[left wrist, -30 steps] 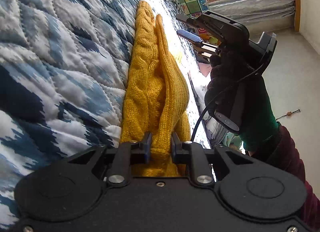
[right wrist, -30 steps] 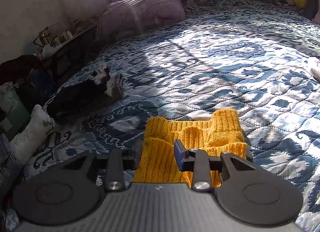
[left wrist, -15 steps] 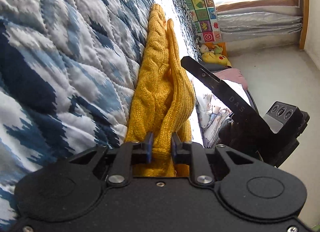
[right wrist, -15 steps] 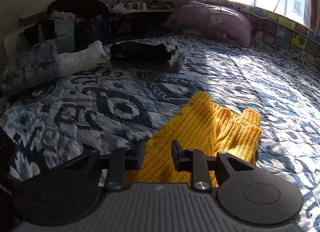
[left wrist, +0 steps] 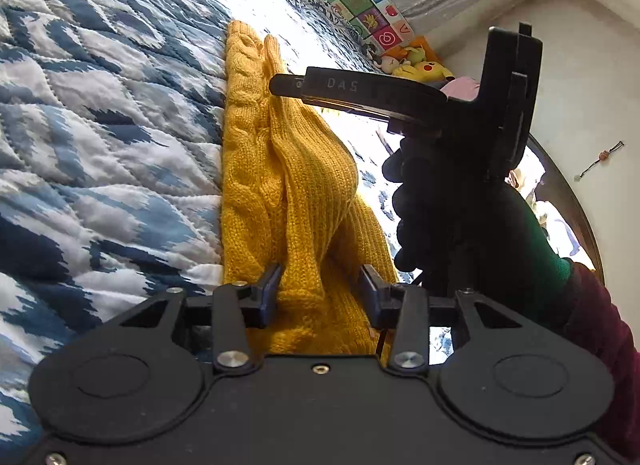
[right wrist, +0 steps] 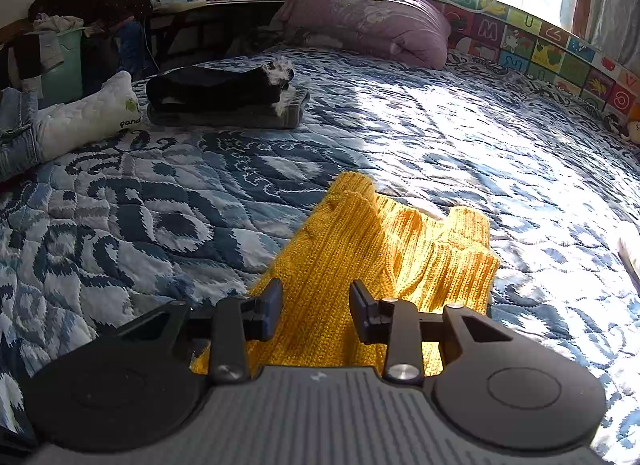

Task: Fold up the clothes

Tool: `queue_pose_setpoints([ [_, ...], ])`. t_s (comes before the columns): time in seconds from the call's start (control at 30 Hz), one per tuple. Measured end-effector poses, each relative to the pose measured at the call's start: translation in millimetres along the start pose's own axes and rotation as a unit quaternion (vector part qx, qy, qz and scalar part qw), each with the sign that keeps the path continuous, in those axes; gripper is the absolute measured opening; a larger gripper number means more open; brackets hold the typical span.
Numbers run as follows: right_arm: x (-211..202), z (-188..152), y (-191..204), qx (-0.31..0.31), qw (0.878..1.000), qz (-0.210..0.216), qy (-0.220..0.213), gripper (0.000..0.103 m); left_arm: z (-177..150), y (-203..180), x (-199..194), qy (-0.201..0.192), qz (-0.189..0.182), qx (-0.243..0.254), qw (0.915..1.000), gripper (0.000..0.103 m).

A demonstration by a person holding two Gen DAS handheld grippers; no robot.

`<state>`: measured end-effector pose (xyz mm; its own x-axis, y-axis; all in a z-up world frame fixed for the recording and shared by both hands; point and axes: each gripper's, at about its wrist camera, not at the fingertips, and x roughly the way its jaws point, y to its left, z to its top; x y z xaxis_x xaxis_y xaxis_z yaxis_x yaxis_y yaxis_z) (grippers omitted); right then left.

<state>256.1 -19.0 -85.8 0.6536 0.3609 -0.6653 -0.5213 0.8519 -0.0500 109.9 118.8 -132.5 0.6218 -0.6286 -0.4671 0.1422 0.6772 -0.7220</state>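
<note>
You are working over a big bed (right wrist: 460, 153) with a blue and white quilt (left wrist: 100, 137). The quilt covers nearly all of the bed. At the far end sits a fat purple pillow (right wrist: 372, 21), and a strip of bright picture tiles (right wrist: 532, 49) runs along the window side.

On the quilt lies the yellow sweater (right wrist: 360, 265). It is thick and knitted, and it is already folded up into a long, lumpy bundle. It lies close to you, near the edge of the bed.

Farther back on the quilt sits a neat pile of dark folded clothes (right wrist: 224, 101), well apart from the sweater. Beside that pile, at the side of the bed, are a white pillow (right wrist: 88, 117) and some blue jeans (right wrist: 16, 145).

Your left gripper (left wrist: 320, 291) sits over one end of the sweater. Its jaws are apart, with a fold of yellow knit between them. The knit touches the left finger, but the other finger stands free of it, so nothing is pinched.

Your right gripper (right wrist: 316, 307) sits over the other end of the sweater. Its jaws are apart too, with yellow knit showing in the gap. In the left wrist view you can see your right hand (left wrist: 448, 205) in a dark glove, holding that gripper above the sweater.
</note>
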Motion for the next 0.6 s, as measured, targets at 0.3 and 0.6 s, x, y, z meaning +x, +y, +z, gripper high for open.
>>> queue_pose_setpoints([
  [0.3, -3.4, 6.3, 12.3, -0.011, 1.0, -0.007, -0.027, 0.007, 4.8, 13.6, -2.5, 0.001, -0.018, -0.038, 0.9991, 0.04],
  [0.6, 1.1, 5.3, -2.7, 0.039, 0.998, 0.039, -0.019, 0.019, 3.2, 17.8, -6.6, -0.002, -0.02, -0.049, 0.9986, 0.04],
])
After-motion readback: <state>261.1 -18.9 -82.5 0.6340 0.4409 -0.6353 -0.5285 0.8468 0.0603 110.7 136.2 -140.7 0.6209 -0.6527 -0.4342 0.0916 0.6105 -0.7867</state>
